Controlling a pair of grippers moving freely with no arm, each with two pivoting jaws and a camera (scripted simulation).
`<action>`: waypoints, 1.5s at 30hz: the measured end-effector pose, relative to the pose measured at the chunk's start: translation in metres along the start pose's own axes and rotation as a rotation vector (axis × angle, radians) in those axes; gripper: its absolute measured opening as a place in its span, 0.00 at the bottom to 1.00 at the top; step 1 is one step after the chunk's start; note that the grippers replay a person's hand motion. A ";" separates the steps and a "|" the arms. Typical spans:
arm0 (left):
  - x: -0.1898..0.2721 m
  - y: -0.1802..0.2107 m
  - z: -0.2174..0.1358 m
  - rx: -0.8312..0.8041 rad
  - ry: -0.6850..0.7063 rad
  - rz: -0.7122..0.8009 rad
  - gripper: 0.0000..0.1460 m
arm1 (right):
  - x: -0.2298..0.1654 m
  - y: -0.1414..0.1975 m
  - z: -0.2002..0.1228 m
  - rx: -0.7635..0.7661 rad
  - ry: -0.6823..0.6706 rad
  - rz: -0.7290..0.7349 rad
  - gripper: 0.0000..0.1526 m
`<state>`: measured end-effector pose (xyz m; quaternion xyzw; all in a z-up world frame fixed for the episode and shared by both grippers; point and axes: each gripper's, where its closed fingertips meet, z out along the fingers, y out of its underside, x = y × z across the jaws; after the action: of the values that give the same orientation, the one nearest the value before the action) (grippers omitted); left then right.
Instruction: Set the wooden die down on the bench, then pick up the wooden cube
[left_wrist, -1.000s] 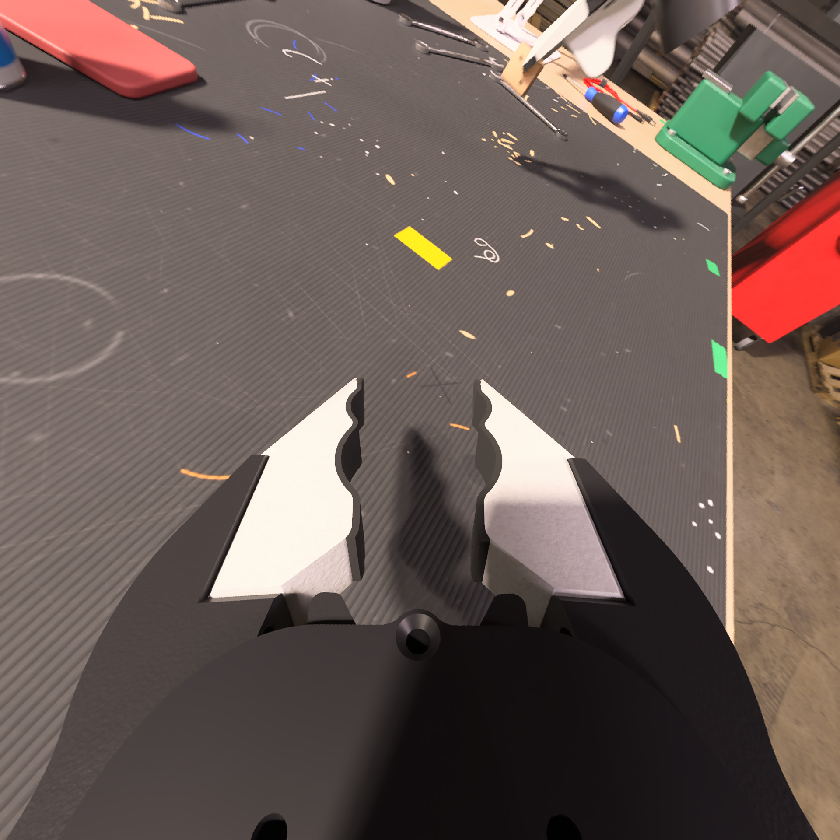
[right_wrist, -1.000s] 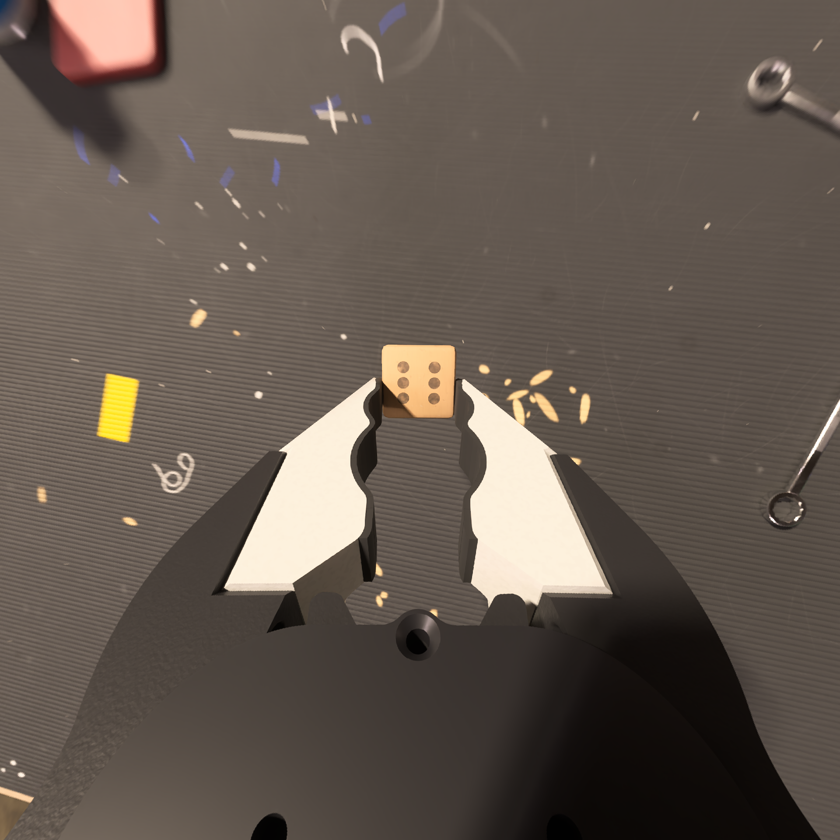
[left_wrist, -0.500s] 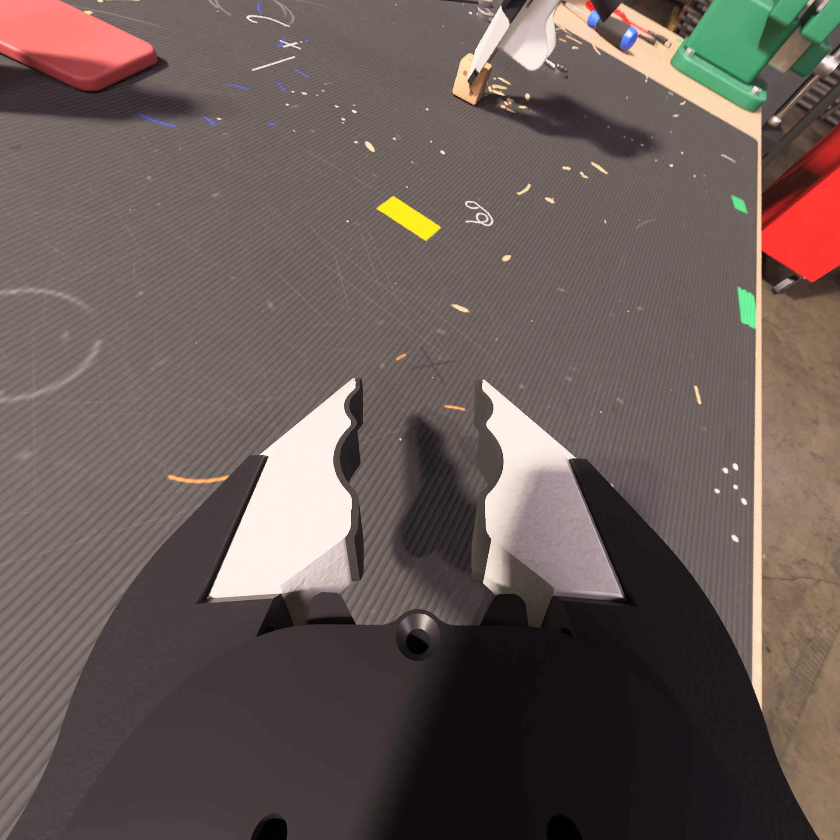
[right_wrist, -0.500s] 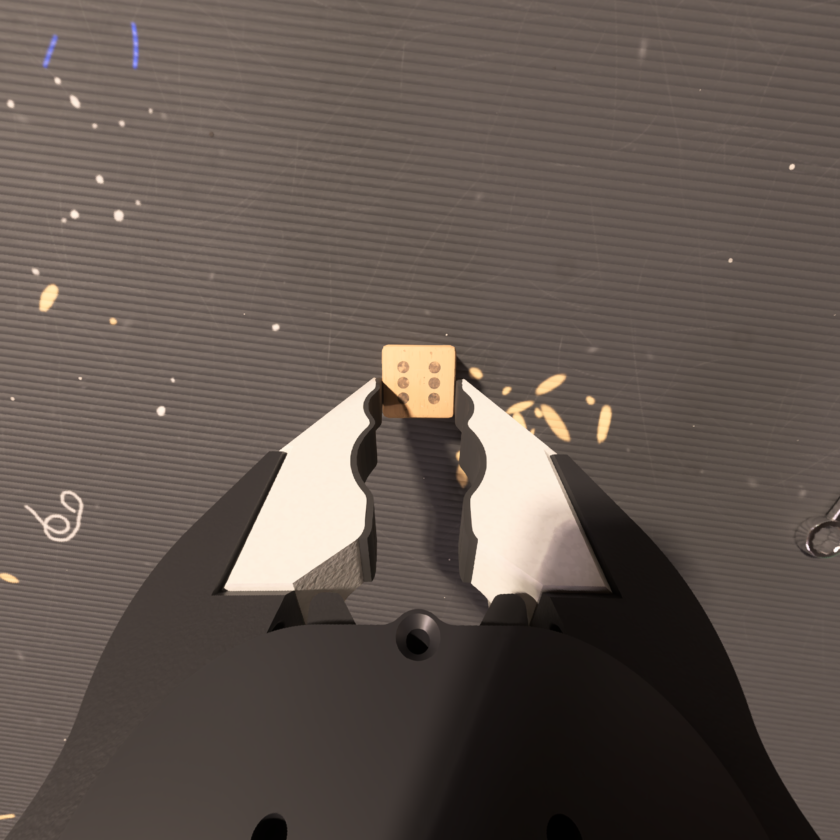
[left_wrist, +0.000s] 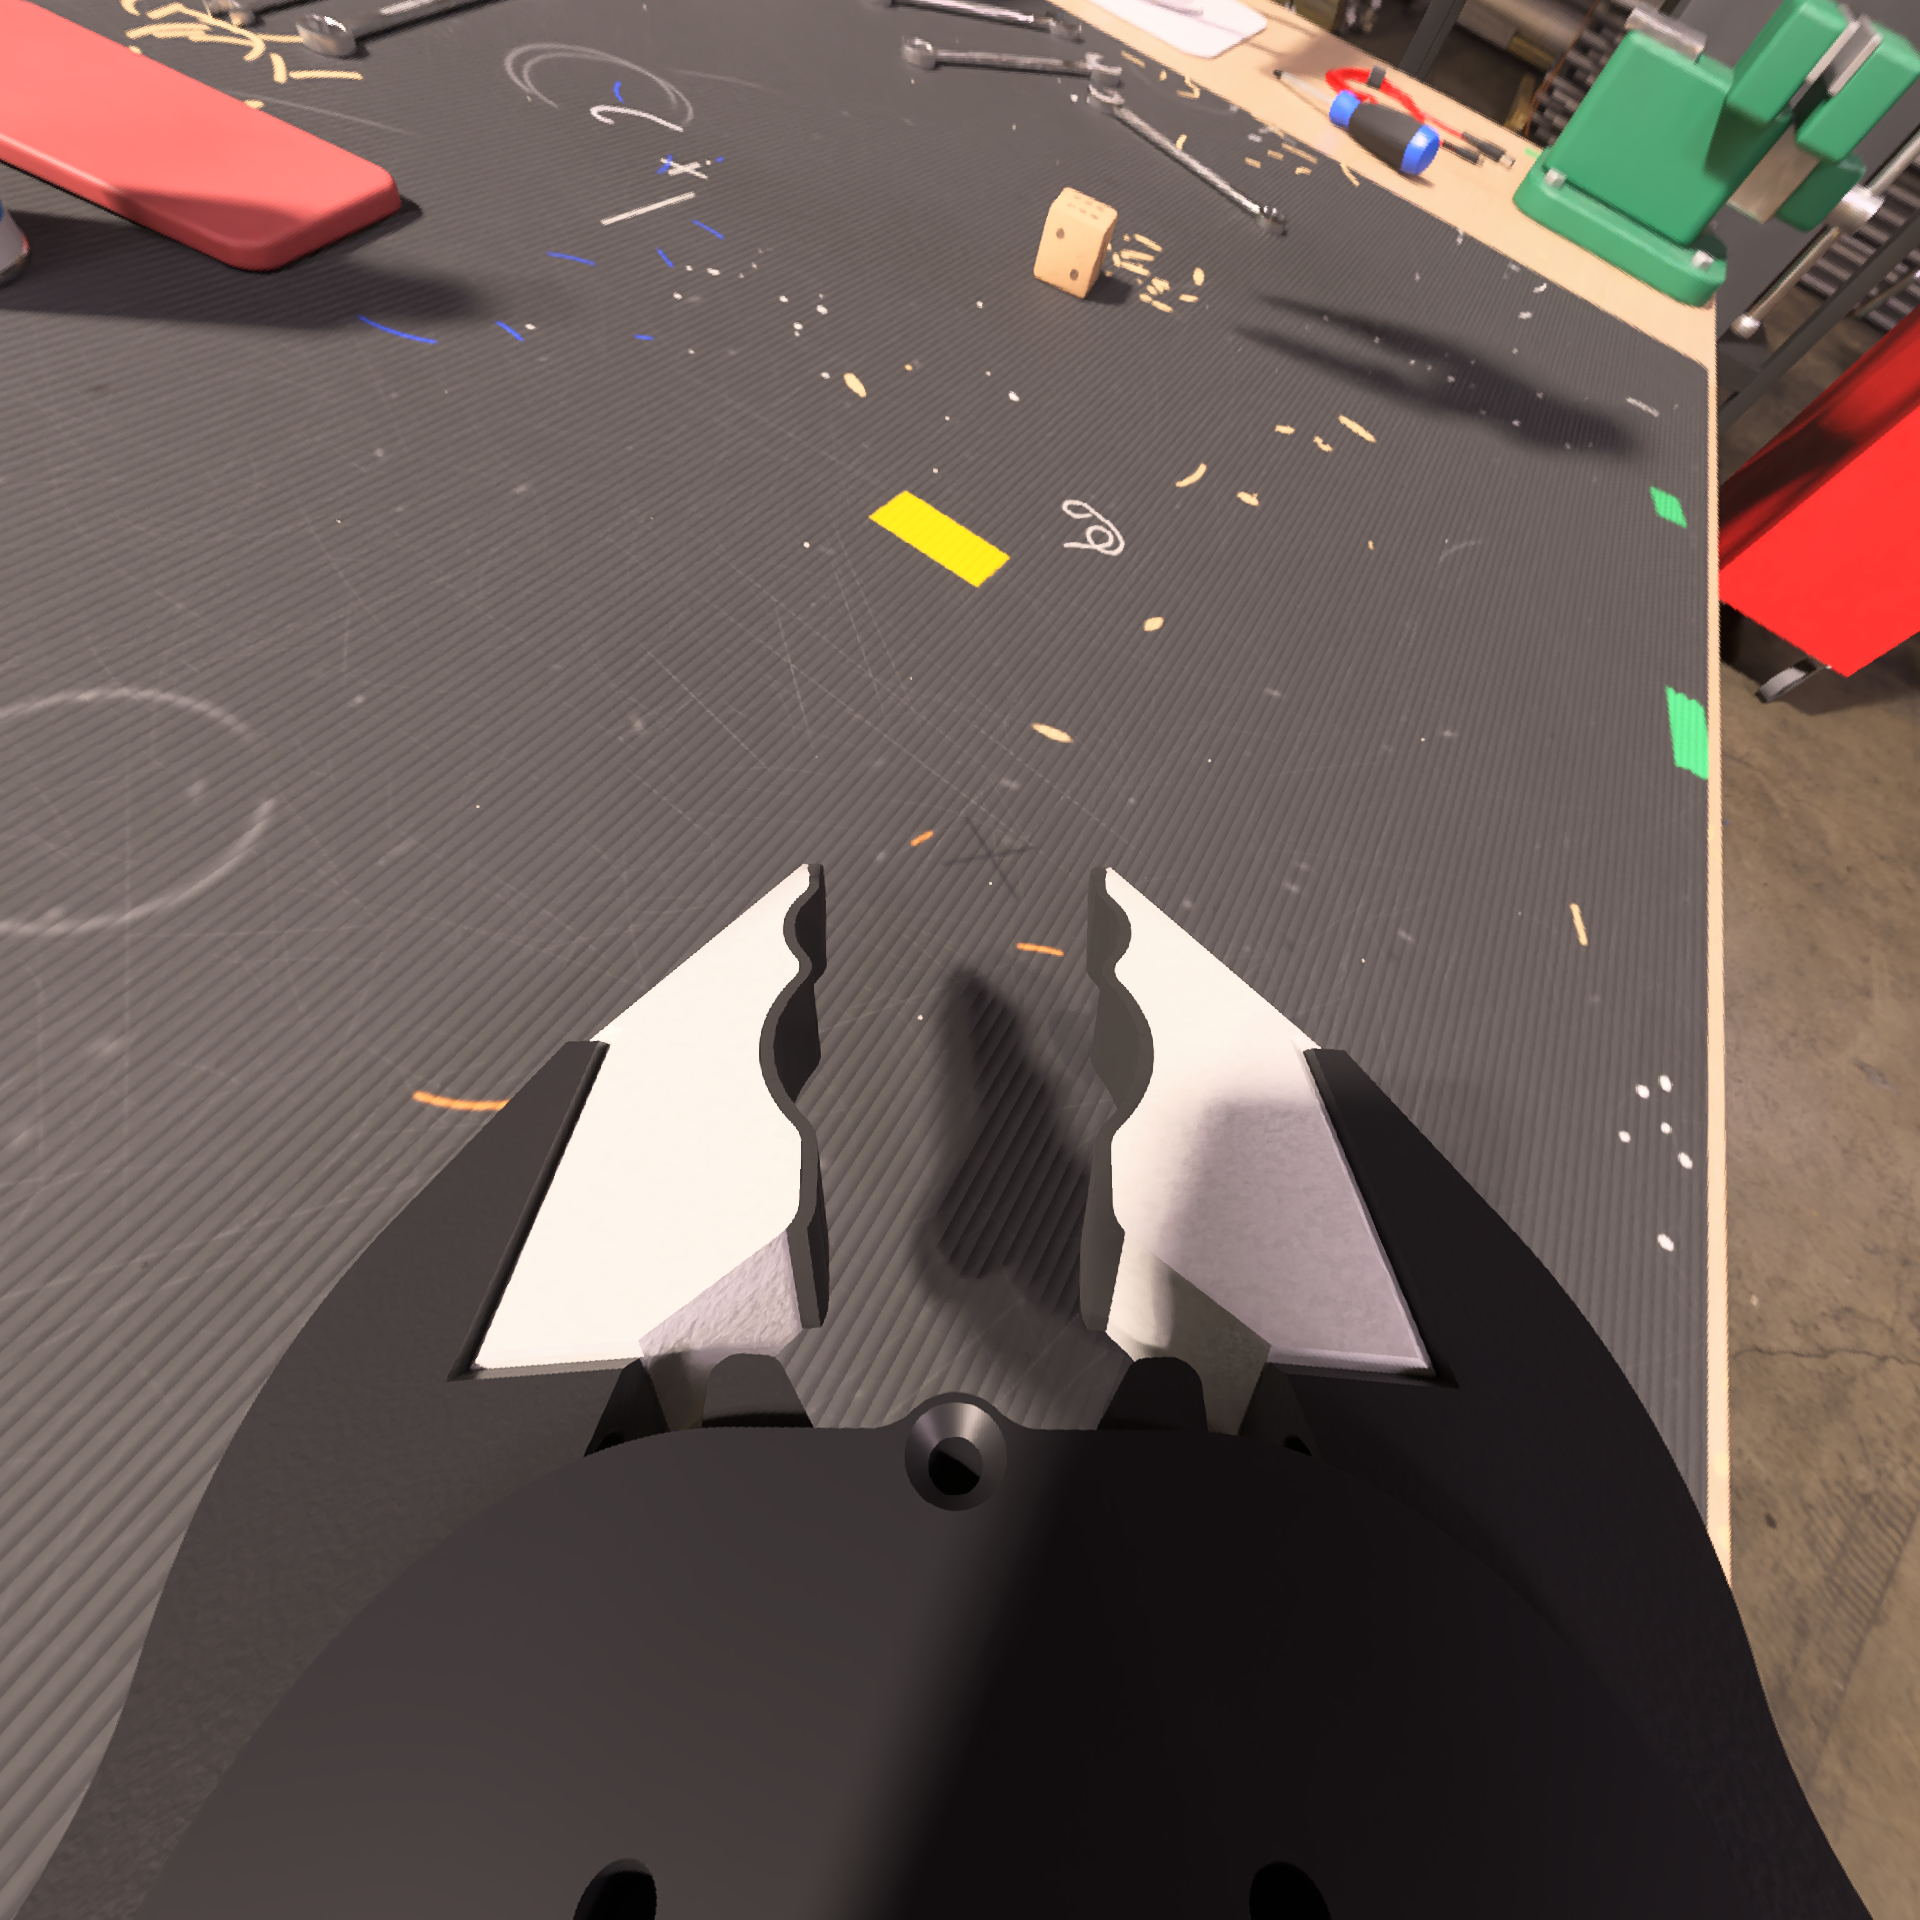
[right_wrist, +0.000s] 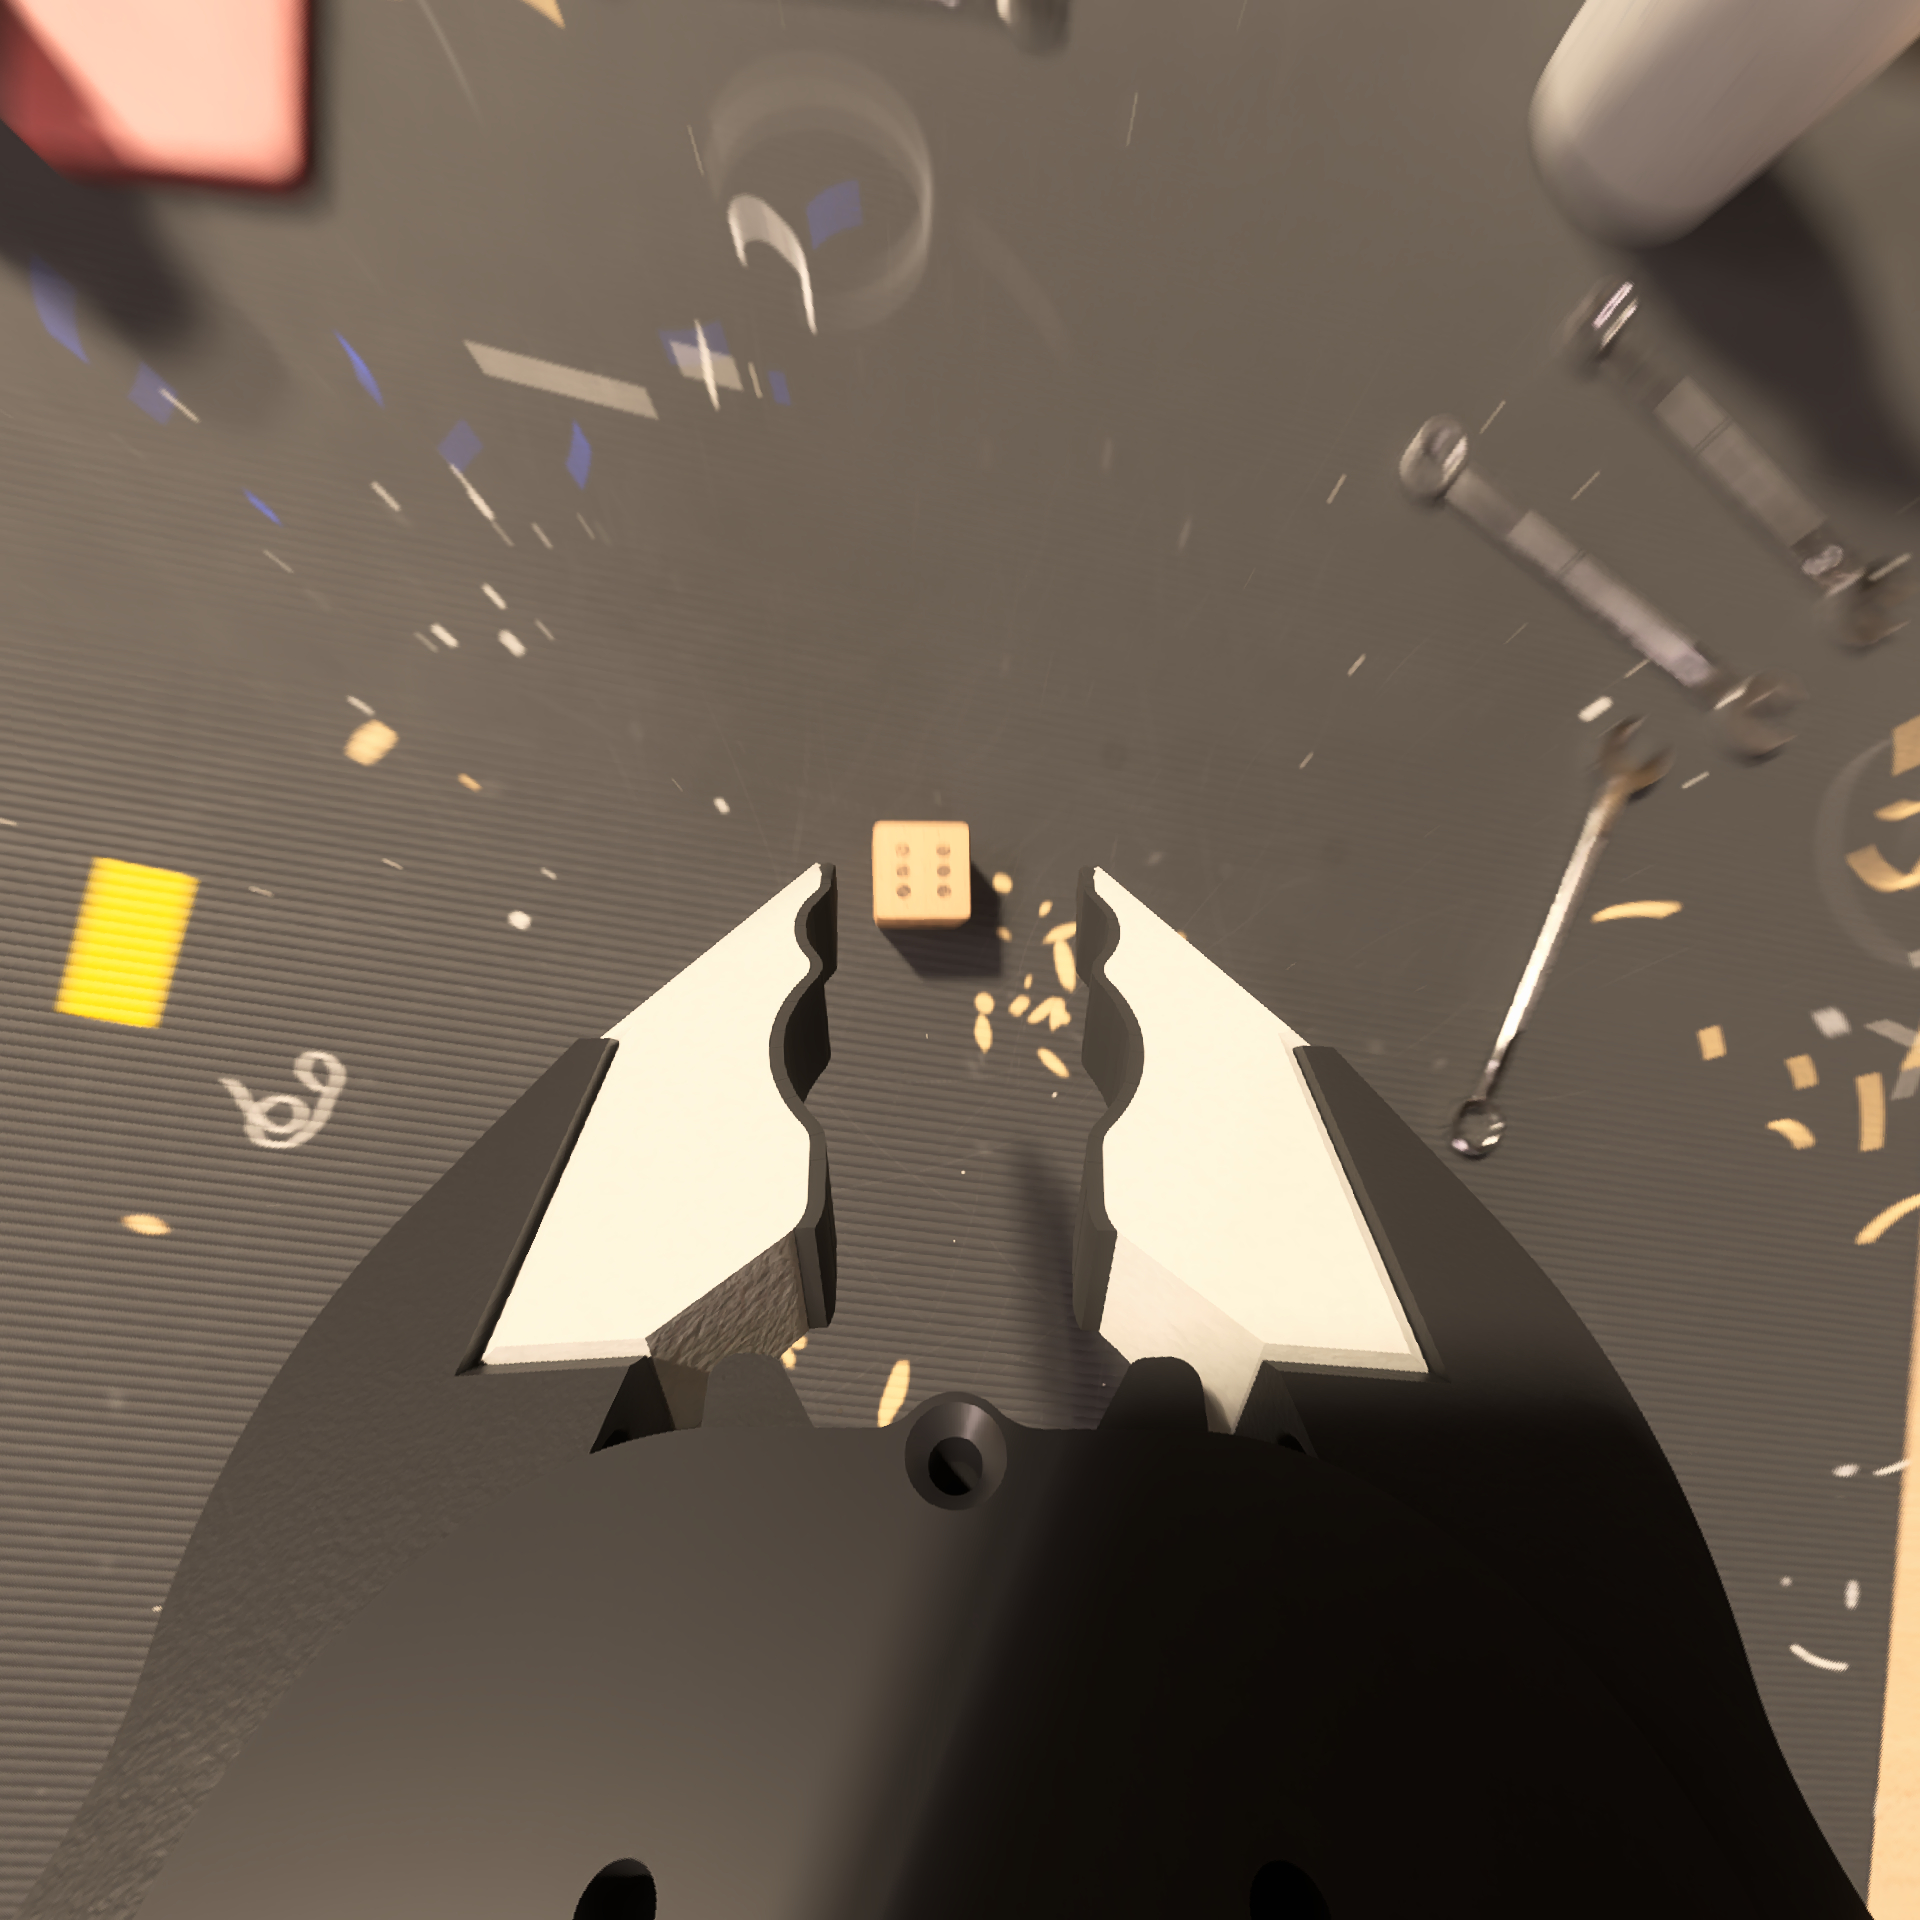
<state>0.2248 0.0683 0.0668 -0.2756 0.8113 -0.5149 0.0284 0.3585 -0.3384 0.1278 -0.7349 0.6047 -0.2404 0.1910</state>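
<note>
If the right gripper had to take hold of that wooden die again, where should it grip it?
Probably from straight above, closing on two opposite side faces of the wooden die. It sits flat on the mat, six-pip face up, sides flat and parallel, with bare space around it.

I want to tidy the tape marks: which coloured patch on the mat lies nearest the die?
The yellow patch, mid-mat in front of the wooden die. The two green patches lie farther off along the mat's right edge.

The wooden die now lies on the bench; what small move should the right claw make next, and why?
Probably lift the right claw away and look for the wooden cube. The wooden die rests free on the bench mat, the fingers stand apart without touching it, and no plain cube shows in either view.
</note>
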 end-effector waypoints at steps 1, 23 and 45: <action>0.000 -0.001 -0.001 0.008 0.001 -0.006 0.35 | -0.002 -0.013 -0.026 0.089 0.010 -0.006 0.30; -0.047 -0.047 -0.066 0.053 -0.074 -0.100 0.35 | -0.119 0.101 -0.058 0.736 0.024 0.044 0.31; -0.427 -0.005 -0.133 -0.306 -1.117 -0.886 0.37 | -0.136 0.106 -0.038 0.619 -0.070 -0.004 0.31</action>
<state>0.5443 0.3788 0.0315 -0.8007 0.5508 -0.1414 0.1882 0.2308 -0.2256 0.0816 -0.6510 0.4944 -0.3878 0.4259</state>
